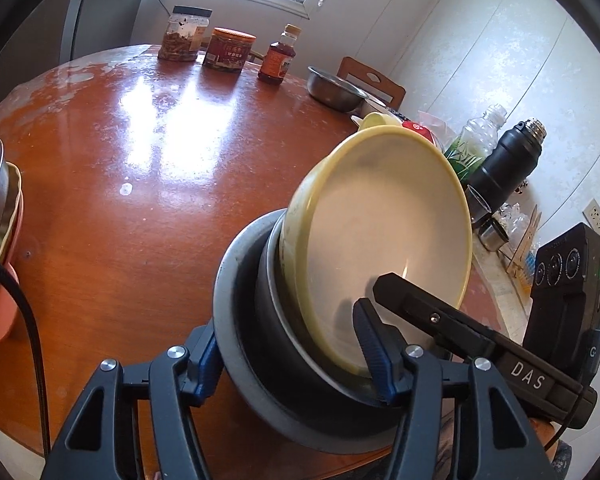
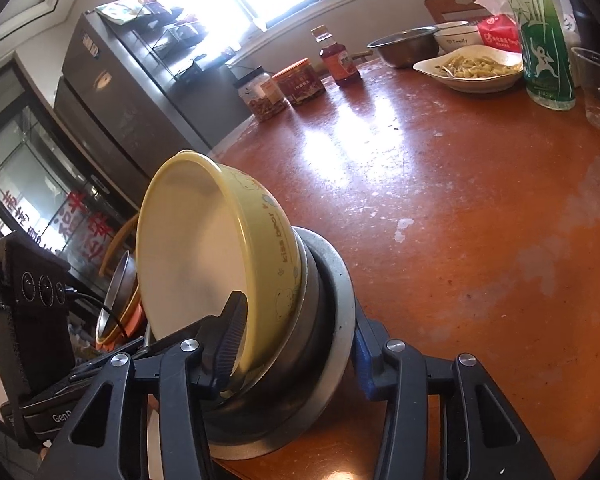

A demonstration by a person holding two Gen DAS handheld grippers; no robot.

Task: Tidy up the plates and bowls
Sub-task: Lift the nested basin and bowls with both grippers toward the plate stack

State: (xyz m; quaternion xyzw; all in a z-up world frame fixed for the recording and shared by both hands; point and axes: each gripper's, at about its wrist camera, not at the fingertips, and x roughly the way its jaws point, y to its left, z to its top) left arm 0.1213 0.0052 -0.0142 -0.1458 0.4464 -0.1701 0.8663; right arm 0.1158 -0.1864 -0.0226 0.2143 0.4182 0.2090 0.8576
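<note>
2 pairs of tongs are clamped on 1 tilted stack of bowls at the lower centre of both views. The left tongs (image 1: 296,356) are closed across the grey bowl (image 1: 230,300) and the yellow bowl (image 1: 388,232) nested in it, 1 pad outside the grey wall, the other inside the yellow rim. The right tongs (image 2: 296,340) grip the same stack from the opposite side. The stack is held tipped over the near edge of the red-brown tabletop (image 1: 140,152). A steel bowl (image 2: 404,50) and a plate of food (image 2: 472,68) are seen at upper right of the right wrist view.
</note>
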